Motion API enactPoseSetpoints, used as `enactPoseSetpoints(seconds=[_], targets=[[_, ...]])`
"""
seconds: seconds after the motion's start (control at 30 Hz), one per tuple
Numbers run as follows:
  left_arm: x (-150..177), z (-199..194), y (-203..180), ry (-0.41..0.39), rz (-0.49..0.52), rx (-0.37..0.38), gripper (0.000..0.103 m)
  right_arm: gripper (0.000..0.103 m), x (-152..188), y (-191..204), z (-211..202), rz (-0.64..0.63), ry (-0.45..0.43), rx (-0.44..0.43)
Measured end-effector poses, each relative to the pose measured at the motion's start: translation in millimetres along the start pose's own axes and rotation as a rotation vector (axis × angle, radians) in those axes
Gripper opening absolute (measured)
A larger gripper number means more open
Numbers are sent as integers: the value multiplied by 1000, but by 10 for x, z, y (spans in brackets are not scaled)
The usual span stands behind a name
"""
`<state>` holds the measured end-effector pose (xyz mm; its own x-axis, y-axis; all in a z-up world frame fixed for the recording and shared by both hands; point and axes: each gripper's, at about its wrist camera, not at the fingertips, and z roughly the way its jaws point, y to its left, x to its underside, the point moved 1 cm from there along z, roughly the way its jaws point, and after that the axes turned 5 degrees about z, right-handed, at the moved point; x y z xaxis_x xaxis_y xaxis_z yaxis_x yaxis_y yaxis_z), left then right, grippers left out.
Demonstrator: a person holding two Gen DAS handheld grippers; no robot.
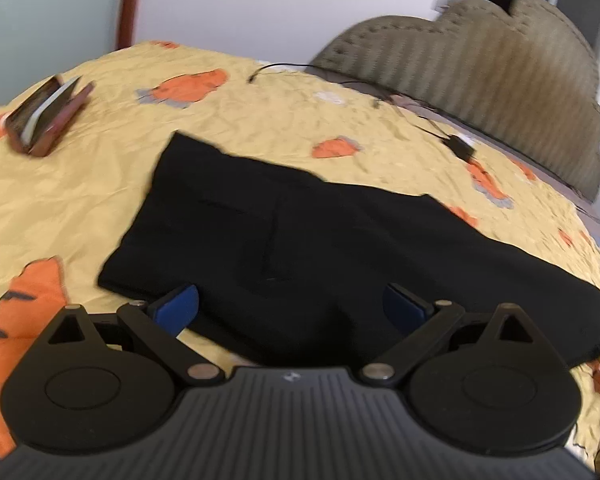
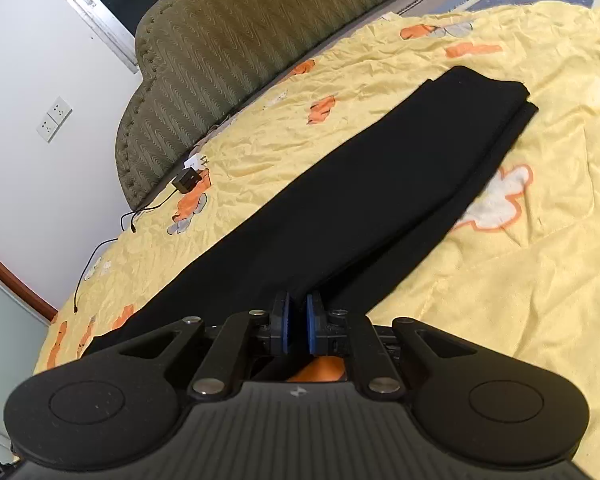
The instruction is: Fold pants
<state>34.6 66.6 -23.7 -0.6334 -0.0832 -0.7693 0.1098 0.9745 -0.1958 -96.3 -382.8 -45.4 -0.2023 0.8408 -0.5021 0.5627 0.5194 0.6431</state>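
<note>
Black pants lie flat on a yellow bedspread, folded lengthwise with one leg on the other. In the left wrist view my left gripper is open, its blue pads wide apart just above the near edge of the waist end. In the right wrist view the pants stretch away toward the leg cuffs at the upper right. My right gripper is shut, its blue pads pinching the near edge of the pants fabric.
A padded olive headboard runs along the bed's far side. A black charger with cable lies near it. A phone in a brown wallet case lies on the bedspread at the left. A wall socket is on the white wall.
</note>
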Motion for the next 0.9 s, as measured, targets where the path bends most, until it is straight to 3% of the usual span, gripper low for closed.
enactPoseSetpoints(seconds=[0.17, 0.37, 0.43, 0.47, 0.5, 0.57, 0.63, 0.8, 0.9], targets=[[-83, -2, -298, -38, 95, 16, 98, 10, 48, -21, -55, -2, -9, 50], [-127, 222, -671, -5, 227, 49, 98, 16, 103, 106, -319, -230, -98, 203], [-140, 378, -780, 43, 254, 74, 98, 17, 16, 194, -339, -294, -137, 219], [-146, 440, -825, 59, 260, 79, 98, 23, -41, 270, -310, -337, -148, 214], [-138, 481, -864, 65, 265, 84, 98, 31, -88, 365, -233, -407, -142, 218], [-98, 548, -939, 67, 305, 101, 98, 63, -157, 532, 4, -545, -119, 265], [-26, 592, -986, 78, 351, 87, 98, 64, -213, 586, 207, -600, -110, 293], [211, 605, -1014, 118, 468, 101, 97, 64, -57, 492, 379, -697, 86, 360], [263, 591, -996, 102, 486, 120, 97, 64, 99, 349, 131, -688, 66, 347]])
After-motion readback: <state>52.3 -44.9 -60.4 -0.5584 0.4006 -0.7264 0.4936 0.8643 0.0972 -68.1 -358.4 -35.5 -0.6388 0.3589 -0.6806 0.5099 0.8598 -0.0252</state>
